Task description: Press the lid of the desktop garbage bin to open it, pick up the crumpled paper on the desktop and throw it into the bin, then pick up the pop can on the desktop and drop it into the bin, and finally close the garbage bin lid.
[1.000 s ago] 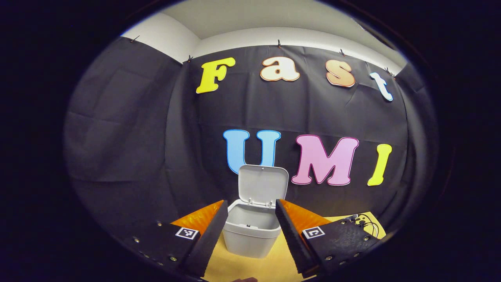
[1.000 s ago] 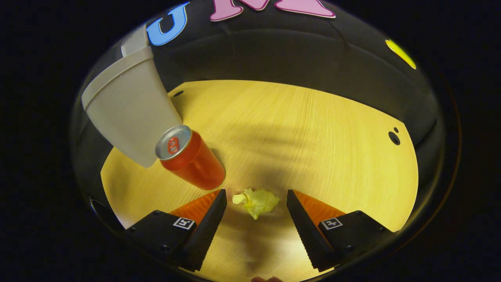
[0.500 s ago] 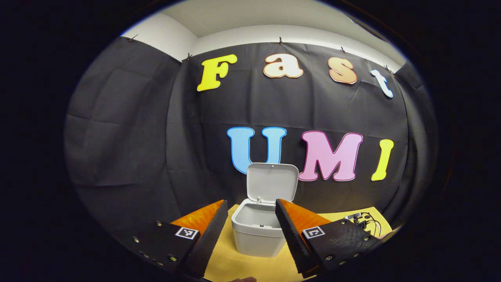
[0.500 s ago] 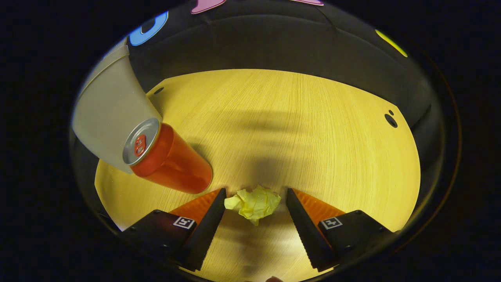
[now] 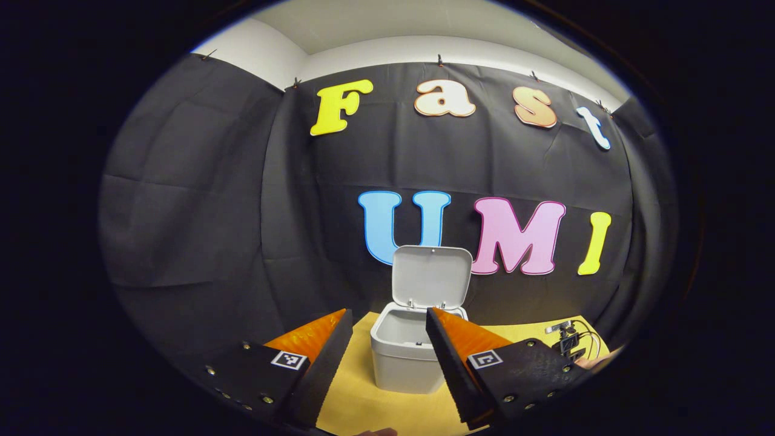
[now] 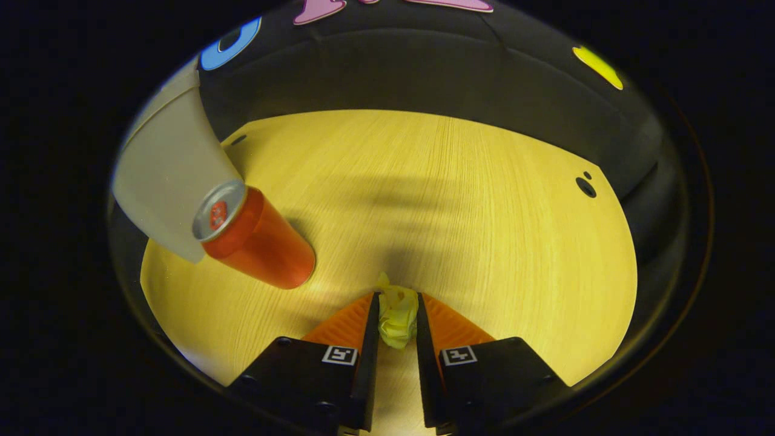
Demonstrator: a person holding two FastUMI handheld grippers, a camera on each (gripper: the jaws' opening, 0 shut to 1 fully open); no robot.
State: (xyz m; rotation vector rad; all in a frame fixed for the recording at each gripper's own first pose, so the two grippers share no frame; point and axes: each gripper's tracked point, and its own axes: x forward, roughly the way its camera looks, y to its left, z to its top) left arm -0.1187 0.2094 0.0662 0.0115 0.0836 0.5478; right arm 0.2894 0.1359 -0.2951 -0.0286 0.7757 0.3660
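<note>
Presently: right gripper (image 6: 398, 315) pinching crumpled paper (image 6: 397, 313) for binning; left gripper (image 5: 387, 345) spread, idle; bin (image 5: 407, 357) lid (image 5: 431, 276) raised.

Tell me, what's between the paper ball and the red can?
Just bare wooden desktop, in the right gripper view. The paper ball is pinched in the right hand-held gripper; the can stands apart.

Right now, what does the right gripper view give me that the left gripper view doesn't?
Right gripper view: the right gripper shut on the paper, and the can upright in front of the bin's wall. Left gripper view: the left gripper open and holding nothing, the raised lid, the bin's inside, and a cabled device at the desk's right edge. Shared: the bin and the desk.
</note>
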